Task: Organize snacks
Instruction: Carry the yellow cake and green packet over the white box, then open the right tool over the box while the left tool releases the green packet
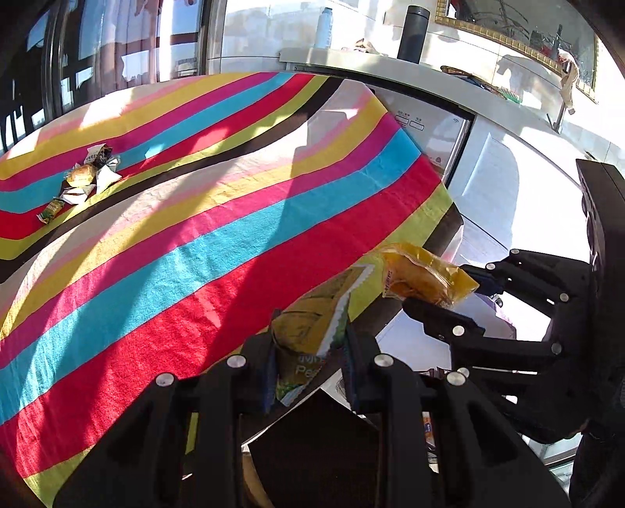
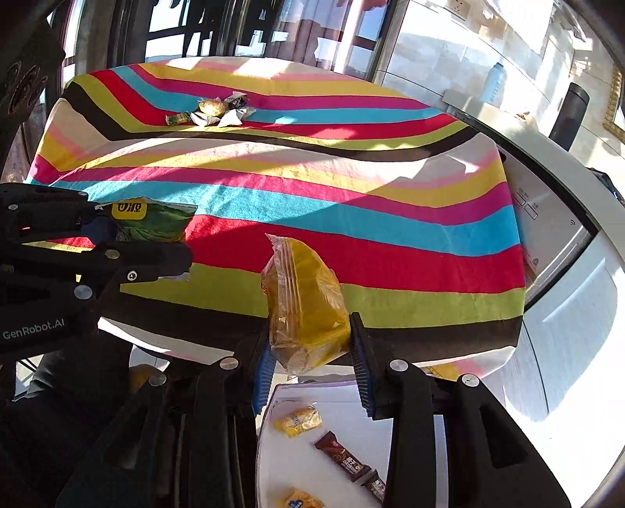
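My left gripper [image 1: 310,363] is shut on a green snack packet [image 1: 312,324], held above the near edge of the striped table; it also shows in the right wrist view [image 2: 156,222]. My right gripper [image 2: 310,359] is shut on a yellow wrapped bun [image 2: 304,304], held above the table edge; it shows at the right of the left wrist view [image 1: 425,277]. A small pile of snacks [image 2: 218,111] lies at the far side of the table, also seen in the left wrist view [image 1: 84,177].
A white tray [image 2: 297,465] below the right gripper holds a yellow packet [image 2: 299,420], a brown chocolate bar [image 2: 343,459] and another yellow packet [image 2: 300,500]. The striped cloth [image 1: 195,234] covers the table. A white counter [image 1: 390,62] with a dark flask [image 1: 414,33] stands behind.
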Tool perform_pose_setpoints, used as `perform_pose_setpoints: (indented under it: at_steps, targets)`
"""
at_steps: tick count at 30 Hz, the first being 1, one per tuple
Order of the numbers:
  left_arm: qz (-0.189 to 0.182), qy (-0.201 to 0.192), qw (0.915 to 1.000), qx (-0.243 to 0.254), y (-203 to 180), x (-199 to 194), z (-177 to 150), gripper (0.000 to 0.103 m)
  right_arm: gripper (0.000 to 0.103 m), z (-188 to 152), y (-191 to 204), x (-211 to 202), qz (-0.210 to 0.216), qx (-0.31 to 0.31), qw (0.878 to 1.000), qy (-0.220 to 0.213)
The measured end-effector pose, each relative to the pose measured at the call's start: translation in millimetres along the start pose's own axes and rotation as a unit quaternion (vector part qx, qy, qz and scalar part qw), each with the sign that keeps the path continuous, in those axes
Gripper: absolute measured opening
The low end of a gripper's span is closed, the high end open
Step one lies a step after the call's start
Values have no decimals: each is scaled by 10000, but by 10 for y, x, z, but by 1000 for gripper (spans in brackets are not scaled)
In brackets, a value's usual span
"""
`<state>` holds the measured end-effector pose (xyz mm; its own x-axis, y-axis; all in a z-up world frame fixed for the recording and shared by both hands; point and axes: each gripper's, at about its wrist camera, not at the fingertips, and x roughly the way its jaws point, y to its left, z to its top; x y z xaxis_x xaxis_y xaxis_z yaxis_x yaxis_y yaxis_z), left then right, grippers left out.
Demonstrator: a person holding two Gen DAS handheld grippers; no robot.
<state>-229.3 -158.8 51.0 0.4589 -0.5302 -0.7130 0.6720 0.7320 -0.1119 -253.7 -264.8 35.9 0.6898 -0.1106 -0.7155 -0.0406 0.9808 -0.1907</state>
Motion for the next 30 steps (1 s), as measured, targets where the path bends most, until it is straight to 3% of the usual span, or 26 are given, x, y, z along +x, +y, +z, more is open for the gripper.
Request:
perform_pose_setpoints:
  at_steps: [10, 22, 23, 24, 26, 30]
  targets:
    - [-655, 783, 9922, 715, -866, 625, -54, 26, 35, -566, -541, 15, -282, 747, 9964, 290]
    - [-1030, 1333, 9803, 1035, -1294, 1055, -221, 30, 37, -1060, -936, 162, -428, 1351, 9871, 746]
    - [-1051, 1351, 9798, 1030, -1305, 1073, -229, 45, 40, -1083, -960, 171, -453, 1405, 9860, 779]
    - [-1033, 1329, 9806, 1000, -1297, 1065, -236, 66, 42, -1095, -975, 175, -481, 1455, 9850, 792]
    - [-943, 1203, 9839, 923, -1247, 1026, -224, 78, 47, -1098, -996, 174, -490, 1509, 9842, 786]
    - [-846, 1137, 9868, 785, -1101, 967, -182, 80, 64, -1035, -950, 153, -488, 1475, 9855, 689]
